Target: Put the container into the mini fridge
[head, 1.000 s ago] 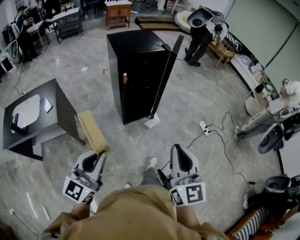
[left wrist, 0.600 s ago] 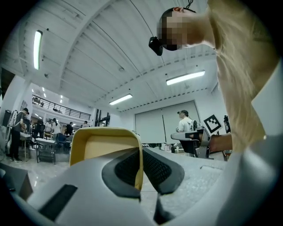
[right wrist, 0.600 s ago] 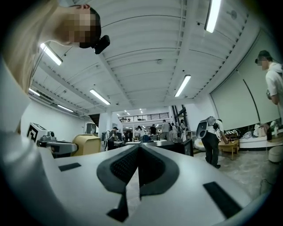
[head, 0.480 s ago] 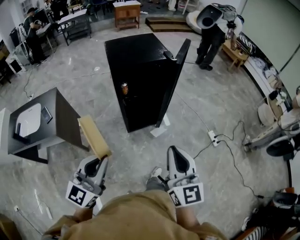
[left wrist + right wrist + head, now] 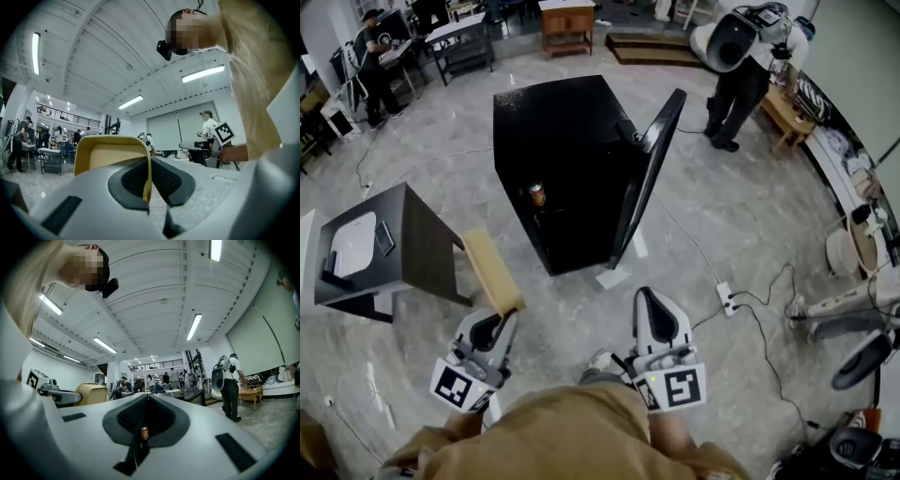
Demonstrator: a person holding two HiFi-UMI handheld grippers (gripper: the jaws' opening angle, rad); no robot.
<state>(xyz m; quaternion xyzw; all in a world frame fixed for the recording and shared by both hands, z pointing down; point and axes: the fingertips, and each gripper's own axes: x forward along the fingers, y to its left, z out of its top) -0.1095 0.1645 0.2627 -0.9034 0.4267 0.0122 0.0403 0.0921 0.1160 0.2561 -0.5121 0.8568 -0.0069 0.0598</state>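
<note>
closer approach noted: over the last second the mini fridge (image 5: 553, 131) has grown in the head view and slid left of centre. its door (image 5: 649, 173) now shows nearly edge-on, standing open on the right side of the opening. both tongs have kept their places low in the view.

left tongs (image 5: 504, 312): clamped narrow on one wall of the tan container (image 5: 490, 270). the left gripper view shows the pads pinching that thin wall, with the rest of the tub standing out beyond them, unsupported. the container is carried in the air above the floor, well short of the fridge and near the front corner of the dark side table (image 5: 422, 234).

right tongs (image 5: 644, 298): pressed together, nothing held. the right gripper view shows only the distant can (image 5: 145, 432) through the notch below the pads. that can stands at the front left edge of a shelf inside the fridge.

hazards, as judged:
- single-wall grip: the tub's weight hangs off one edge, so a jolt or quick swing could pivot it or let it slide out.
- door: it leaves a limited opening, and a wide entry from the right could strike its edge.
- can: it occupies the shelf front, and pushing the container in at that level could topple it.
- power strip (image 5: 727, 298): it lies on the floor just right of the walking line, where a stray step could trip the carrier.
</note>
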